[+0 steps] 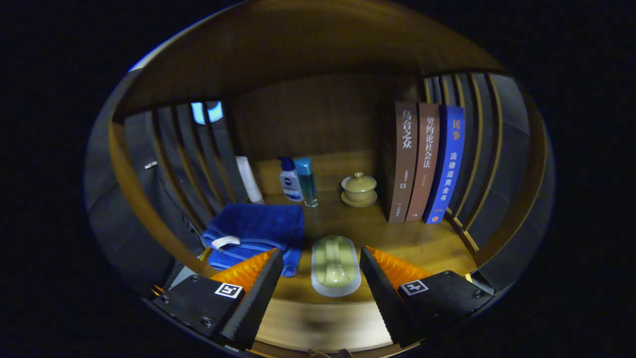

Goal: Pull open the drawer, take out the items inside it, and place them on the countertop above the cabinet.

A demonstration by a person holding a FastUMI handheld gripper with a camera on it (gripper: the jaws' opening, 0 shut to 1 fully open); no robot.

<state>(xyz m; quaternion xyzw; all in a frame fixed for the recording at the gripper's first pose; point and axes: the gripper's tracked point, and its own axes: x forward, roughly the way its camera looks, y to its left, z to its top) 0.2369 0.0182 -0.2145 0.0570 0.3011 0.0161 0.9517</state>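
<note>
tongs (321, 278) spread, green oval box (336, 265) between

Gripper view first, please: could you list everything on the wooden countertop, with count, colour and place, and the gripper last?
Oval dish: one, pale green with a white rim, between the fingers.
Folded towel: one, blue, beside the dish, ahead of one finger.
Lidded cup on saucer: one, olive, beyond the dish.
Bottles: two, one white with a blue cap, one clear teal, behind the towel.
White tube: one, beside the bottles.
Books: three upright, two brown, one blue, beside the cup.
Countertop: one, brown wood.
Gripper: one, fingers open on either side of the dish.
</note>
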